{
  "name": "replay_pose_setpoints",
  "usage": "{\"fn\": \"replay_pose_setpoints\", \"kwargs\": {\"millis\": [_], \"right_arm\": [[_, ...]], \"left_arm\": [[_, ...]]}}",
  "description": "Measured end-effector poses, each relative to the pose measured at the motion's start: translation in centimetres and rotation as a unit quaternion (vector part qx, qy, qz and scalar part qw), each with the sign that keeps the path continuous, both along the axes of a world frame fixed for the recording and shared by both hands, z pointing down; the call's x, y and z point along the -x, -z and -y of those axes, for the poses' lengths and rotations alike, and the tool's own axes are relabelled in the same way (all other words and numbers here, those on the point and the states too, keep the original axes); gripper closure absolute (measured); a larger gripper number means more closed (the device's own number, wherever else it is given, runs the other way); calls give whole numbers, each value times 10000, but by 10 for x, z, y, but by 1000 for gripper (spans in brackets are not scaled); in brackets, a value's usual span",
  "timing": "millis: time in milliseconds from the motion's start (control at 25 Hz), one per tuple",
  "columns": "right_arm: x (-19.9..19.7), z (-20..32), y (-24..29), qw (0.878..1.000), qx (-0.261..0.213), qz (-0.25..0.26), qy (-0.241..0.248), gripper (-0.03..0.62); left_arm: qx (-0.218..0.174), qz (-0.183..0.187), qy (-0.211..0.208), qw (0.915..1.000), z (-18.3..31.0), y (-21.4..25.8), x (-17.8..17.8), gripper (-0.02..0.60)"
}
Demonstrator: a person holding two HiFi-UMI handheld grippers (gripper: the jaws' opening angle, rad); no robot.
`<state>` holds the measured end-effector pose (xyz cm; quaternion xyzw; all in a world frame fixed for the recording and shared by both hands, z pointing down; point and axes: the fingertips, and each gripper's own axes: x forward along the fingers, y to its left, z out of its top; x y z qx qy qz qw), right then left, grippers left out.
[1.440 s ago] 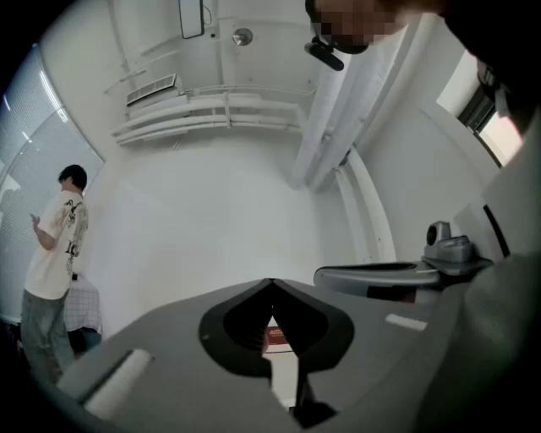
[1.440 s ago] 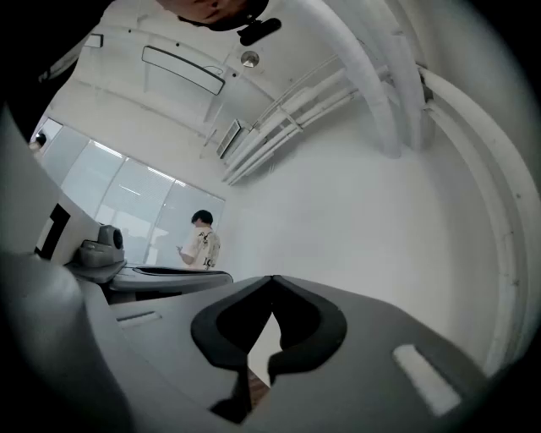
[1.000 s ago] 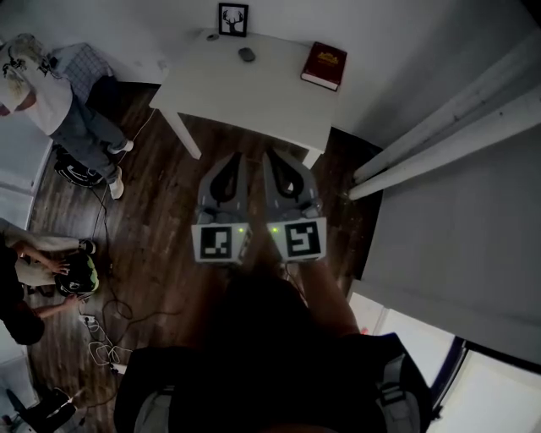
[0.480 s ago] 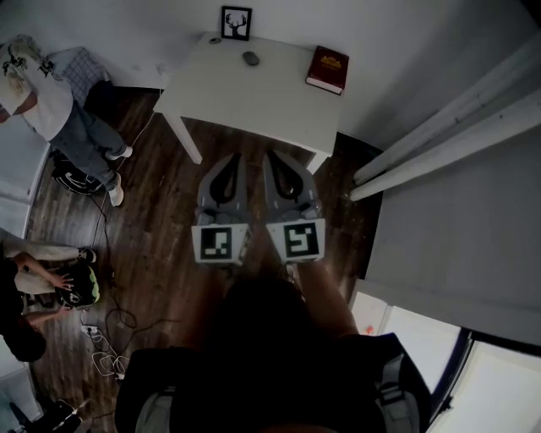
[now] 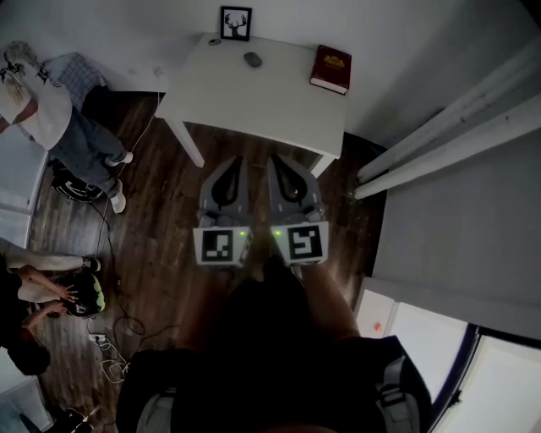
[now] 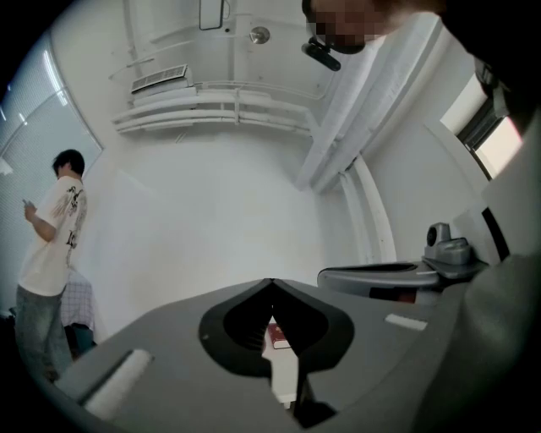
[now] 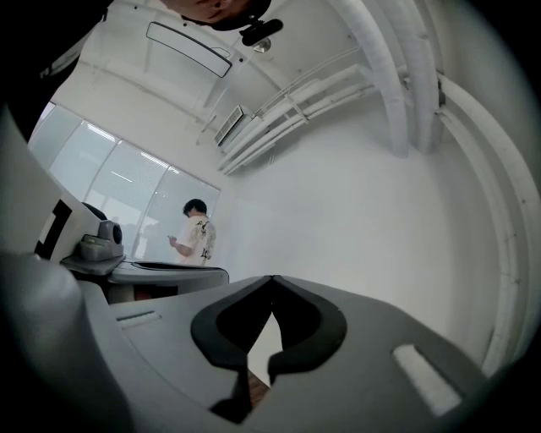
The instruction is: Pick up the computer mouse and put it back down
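Left gripper (image 5: 235,162) and right gripper (image 5: 275,162) both clenched, empty, side by side at mid-frame above the floor (image 5: 161,211), short of the table (image 5: 254,101). Computer mouse (image 5: 252,58) lying on the table near its far edge, upper centre of frame. Judged barely begun: reach, lift and set-down all left.

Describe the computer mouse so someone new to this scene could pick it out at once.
In the head view, find the white table against the far wall. Along its back edge, the computer mouse lies between the framed deer picture and the red book. It is the small, dark grey, rounded lump, unlike the upright frame and the larger rectangular book.
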<state>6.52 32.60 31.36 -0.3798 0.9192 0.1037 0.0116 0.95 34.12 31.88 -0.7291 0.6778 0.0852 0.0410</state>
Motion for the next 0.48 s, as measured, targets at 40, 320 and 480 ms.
{"fn": "replay_pose_setpoints", "kwargs": {"millis": [40,320,480], "right_arm": [[1,5,-1,10000,27,5,-23,580],[25,63,-15,9998,154,38,143,580],[43,114,-14,9995,182,94,235,580]], "left_arm": [[4,-74,-25,10000,5,-2,2,581],[107,-82,-82,9999,63,-17,20,581],[244,12,67,9997,115,-19,37,581]]}}
